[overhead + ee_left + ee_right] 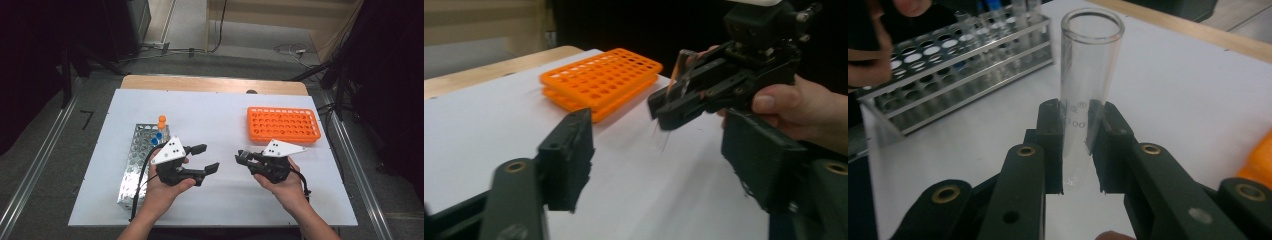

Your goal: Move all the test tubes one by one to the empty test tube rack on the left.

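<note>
The right claw (241, 156) is gripping a clear glass tube (1087, 95), its two jaws pressing on the lower part of the tube from both sides. In the right gripper view the tube is standing up between the jaws with its open mouth at the top, and some faint printing on the glass is too blurred to read. In the left gripper view the same tube (663, 140) is showing only as a pale smear hanging below the right claw (663, 112), over the white tabletop (220, 125), and it is hard to say if it is touching the surface.

The left claw (206, 157) is standing about half open, with nothing between its jaws. In the left gripper view its jaws are partly cut off by the bottom edge.

The metal rack (136, 160) is sitting at the left of the tabletop, partly hidden by the left hand (167, 187). It is holding several capped tubes at its far end. The orange rack (283, 124) is lying at the far right, with its holes looking empty.
</note>
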Tool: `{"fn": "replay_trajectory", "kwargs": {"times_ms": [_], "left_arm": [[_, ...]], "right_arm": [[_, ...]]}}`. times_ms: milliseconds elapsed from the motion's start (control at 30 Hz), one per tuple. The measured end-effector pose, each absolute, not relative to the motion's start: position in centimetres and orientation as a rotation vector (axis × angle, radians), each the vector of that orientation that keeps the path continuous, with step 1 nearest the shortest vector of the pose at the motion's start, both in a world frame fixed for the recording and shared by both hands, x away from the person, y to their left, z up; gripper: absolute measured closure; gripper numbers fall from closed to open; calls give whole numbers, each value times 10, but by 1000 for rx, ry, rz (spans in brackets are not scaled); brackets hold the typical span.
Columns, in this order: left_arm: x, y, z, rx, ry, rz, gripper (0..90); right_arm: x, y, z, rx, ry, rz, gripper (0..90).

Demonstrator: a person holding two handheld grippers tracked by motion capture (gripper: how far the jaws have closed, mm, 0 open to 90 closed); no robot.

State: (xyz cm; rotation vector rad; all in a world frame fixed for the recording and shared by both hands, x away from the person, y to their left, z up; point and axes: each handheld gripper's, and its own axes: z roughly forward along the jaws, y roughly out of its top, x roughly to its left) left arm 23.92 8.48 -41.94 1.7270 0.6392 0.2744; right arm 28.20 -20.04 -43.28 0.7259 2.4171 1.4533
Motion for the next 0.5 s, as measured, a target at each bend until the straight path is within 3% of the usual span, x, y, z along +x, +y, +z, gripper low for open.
{"fn": "replay_trajectory", "kwargs": {"times_ms": [500], "left_arm": [[239,56,-425,1757,538,143,620]], "right_arm": [[256,-166,-436,568,2558,1448,735]]}}
